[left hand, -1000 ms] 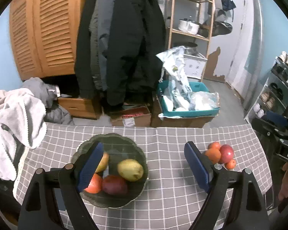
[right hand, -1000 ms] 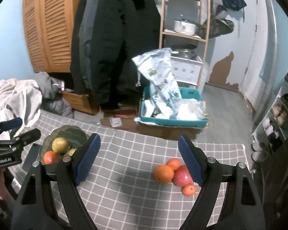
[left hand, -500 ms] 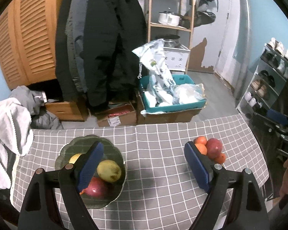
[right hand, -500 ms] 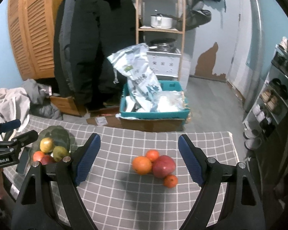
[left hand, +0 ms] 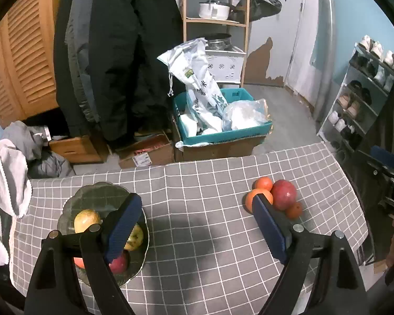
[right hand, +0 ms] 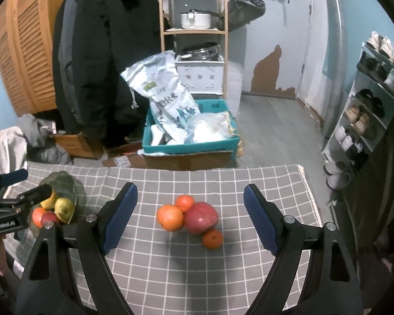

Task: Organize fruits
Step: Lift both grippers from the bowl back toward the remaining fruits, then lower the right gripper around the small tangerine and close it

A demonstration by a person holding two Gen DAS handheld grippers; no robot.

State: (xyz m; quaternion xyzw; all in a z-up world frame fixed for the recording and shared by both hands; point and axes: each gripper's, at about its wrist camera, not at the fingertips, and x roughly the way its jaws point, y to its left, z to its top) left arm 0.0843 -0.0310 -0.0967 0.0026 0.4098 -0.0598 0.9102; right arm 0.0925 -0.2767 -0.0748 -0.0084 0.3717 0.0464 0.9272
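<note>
Entry: fruit sorting, partway through by my reading. Landmark for all positions is the green bowl (left hand: 97,197) on the grey checked tabletop (right hand: 197,275).

Done so far, judging by what lies in the bowl: a yellow pear-like fruit (left hand: 86,219), a second yellow-green fruit (left hand: 135,237), a red fruit (left hand: 118,263), and something orange-red (left hand: 78,262) mostly hidden behind my left claw's arm. Four pieces in, as far as I can count.

Left to do: a cluster of four well apart from the bowl, toward the tabletop's opposite end. It consists of a large orange (right hand: 170,217), a small orange (right hand: 185,203) just behind it, a big red apple (right hand: 201,218) touching both, and a small orange (right hand: 212,239) on the apple's near side.

Left claw (left hand: 194,223): jaws wide apart, nothing between the pads; it hangs over the bowl's near edge.

Right claw (right hand: 190,215): jaws wide apart, empty, framing the cluster from above, not touching any fruit.

Judgement: roughly half complete. I'd expect the right claw to take a piece from the cluster; the tight packing may make neighbours roll.
</note>
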